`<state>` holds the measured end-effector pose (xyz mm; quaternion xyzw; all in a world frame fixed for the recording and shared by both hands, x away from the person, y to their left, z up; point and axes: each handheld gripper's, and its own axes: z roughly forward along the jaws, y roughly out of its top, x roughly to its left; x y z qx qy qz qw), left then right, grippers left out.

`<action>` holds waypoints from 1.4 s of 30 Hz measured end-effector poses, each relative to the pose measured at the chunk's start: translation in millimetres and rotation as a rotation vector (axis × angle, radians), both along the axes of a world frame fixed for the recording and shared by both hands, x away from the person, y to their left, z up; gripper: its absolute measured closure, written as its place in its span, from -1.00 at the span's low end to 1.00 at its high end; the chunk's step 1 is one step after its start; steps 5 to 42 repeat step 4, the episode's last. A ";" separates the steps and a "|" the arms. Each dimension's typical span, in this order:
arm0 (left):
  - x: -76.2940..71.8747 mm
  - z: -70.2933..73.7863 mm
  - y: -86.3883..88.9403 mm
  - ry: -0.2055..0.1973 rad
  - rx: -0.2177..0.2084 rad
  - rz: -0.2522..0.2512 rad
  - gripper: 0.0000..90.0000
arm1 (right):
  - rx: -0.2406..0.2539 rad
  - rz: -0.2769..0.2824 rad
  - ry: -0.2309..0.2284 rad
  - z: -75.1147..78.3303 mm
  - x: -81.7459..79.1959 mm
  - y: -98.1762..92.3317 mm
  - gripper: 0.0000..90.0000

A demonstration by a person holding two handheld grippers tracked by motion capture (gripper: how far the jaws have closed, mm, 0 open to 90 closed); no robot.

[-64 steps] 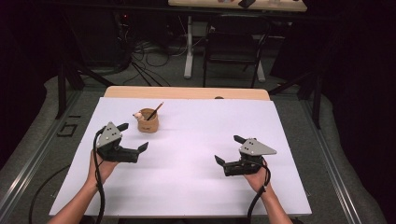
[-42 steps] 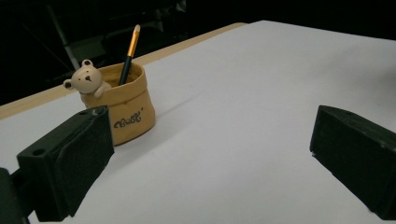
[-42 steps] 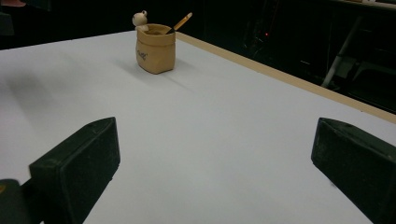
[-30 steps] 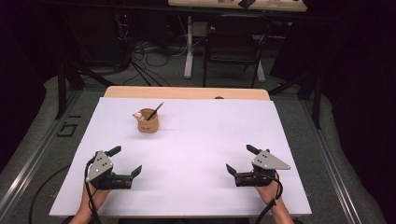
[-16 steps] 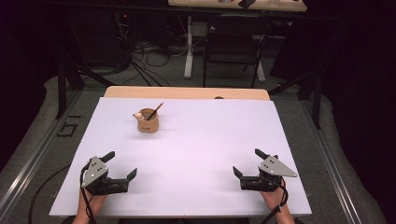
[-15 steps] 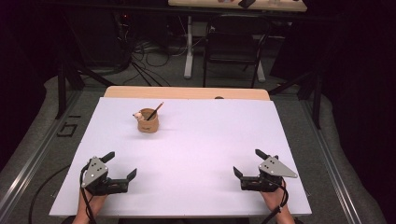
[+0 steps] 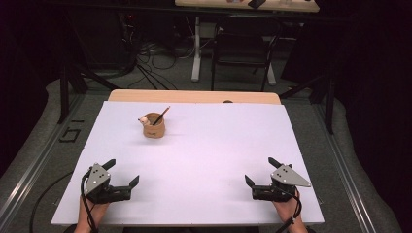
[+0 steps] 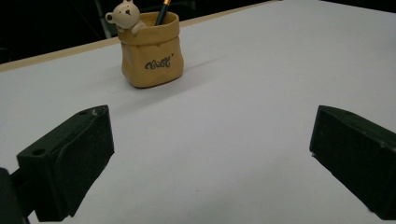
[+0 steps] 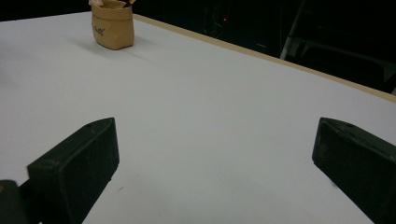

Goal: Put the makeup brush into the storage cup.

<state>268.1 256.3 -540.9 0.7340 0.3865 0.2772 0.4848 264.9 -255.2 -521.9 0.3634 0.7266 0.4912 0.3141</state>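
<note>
Both hand-held grippers, left (image 7: pixel 122 175) and right (image 7: pixel 258 173), sit spread and empty. The pot (image 8: pixel 150 50) looks stiff, breakable ceramic; I'd pinch its rim, clear of the pencil (image 8: pixel 163 9).

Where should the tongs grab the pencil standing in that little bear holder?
Grip the pencil by its bare upper shaft, coming from above. It leans out over the rim of the holder, away from the bear figure, so that end is free.
</note>
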 end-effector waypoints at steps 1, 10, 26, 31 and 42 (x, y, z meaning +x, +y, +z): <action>0.4 -0.1 0.1 0.003 -0.003 -0.002 -1.00 | 0.006 0.006 -0.007 -0.1 0.2 0.6 -1.00; 1.7 -0.8 -0.2 0.015 0.001 -0.009 -1.00 | 0.007 0.010 -0.017 1.7 -0.4 0.9 -1.00; 1.7 -0.8 -0.2 0.015 0.001 -0.009 -1.00 | 0.007 0.010 -0.017 1.7 -0.4 0.9 -1.00; 1.7 -0.8 -0.2 0.015 0.001 -0.009 -1.00 | 0.007 0.010 -0.017 1.7 -0.4 0.9 -1.00; 1.7 -0.8 -0.2 0.015 0.001 -0.009 -1.00 | 0.007 0.010 -0.017 1.7 -0.4 0.9 -1.00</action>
